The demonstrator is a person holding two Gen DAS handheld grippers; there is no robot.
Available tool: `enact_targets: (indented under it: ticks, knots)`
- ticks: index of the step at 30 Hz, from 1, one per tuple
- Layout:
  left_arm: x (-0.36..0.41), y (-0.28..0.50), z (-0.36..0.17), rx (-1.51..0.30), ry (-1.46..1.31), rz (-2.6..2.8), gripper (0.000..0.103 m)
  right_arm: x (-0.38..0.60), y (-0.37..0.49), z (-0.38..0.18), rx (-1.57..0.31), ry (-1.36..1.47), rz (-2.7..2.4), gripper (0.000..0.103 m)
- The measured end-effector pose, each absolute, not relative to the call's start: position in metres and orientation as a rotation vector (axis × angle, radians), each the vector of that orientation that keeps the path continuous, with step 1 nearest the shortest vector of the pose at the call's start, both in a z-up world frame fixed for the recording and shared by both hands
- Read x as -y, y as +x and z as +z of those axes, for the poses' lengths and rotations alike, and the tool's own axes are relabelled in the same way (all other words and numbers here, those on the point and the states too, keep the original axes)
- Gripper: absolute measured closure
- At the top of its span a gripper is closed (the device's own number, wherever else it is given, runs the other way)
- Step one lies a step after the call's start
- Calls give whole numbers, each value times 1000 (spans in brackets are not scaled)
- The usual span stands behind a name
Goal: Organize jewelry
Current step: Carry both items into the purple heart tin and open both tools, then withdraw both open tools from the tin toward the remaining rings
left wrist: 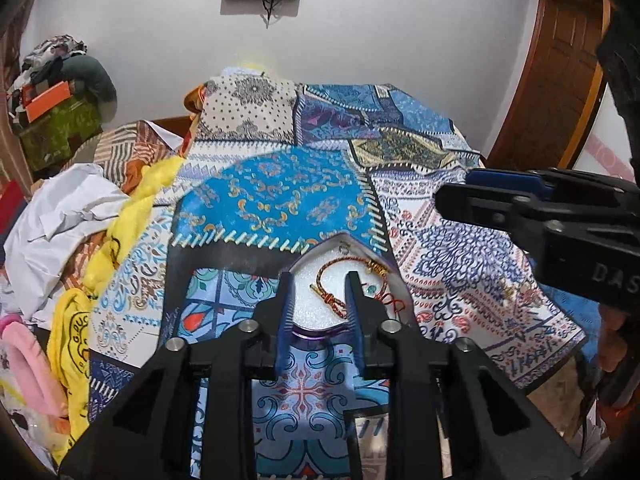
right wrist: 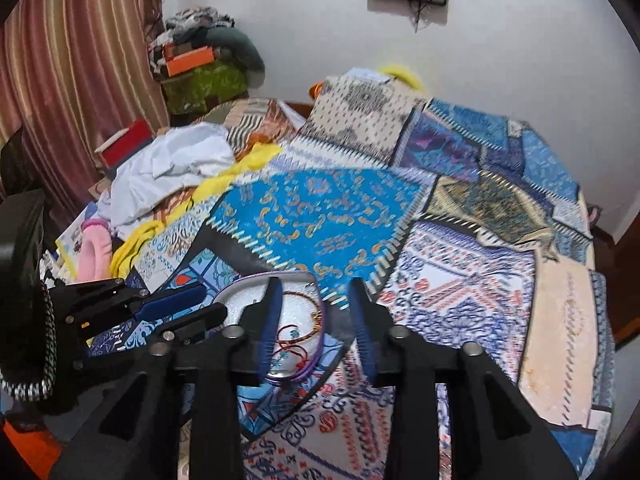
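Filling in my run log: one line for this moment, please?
left gripper: open, empty | right gripper: open, empty | bracelets: in tray | tray: on patchwork cloth

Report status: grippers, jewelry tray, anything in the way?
Left gripper open, empty, over tray. Right gripper open, empty. Red bracelet lies in tray. Patterned cloth laps the tray's edges.

Wrist views — downward, close, shared tray [left wrist: 320, 322]
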State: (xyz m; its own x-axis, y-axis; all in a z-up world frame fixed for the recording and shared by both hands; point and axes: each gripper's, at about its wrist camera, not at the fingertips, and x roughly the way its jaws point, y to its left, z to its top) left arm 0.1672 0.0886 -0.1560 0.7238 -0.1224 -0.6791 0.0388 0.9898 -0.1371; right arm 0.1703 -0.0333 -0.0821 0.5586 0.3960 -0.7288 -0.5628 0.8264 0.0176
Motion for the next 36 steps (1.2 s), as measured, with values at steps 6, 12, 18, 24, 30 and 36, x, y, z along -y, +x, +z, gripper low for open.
enact_targets:
  ticks: [6, 12, 18, 24, 30, 36]
  knots:
    - [-81, 152, -129, -706, -99, -76, 63, 52, 154, -62, -737, -217, 545, 67]
    - [-65, 140, -106, -662, -76, -85, 59, 74, 140, -51, -699, -197, 521, 66]
    - [-45, 136, -96, -647, -59, -108, 53, 103, 133, -50, -694, -171, 478, 66]
    - [-24, 140, -101, -679, -58, -135, 52, 139, 129, -53, -707, -145, 420, 66]
    - [0, 149, -113, -729, -47, -169, 52, 172, 126, -62, -730, -120, 374, 66]
    - [21, 158, -132, -785, -27, -201, 52, 192, 125, -77, -772, -107, 361, 66]
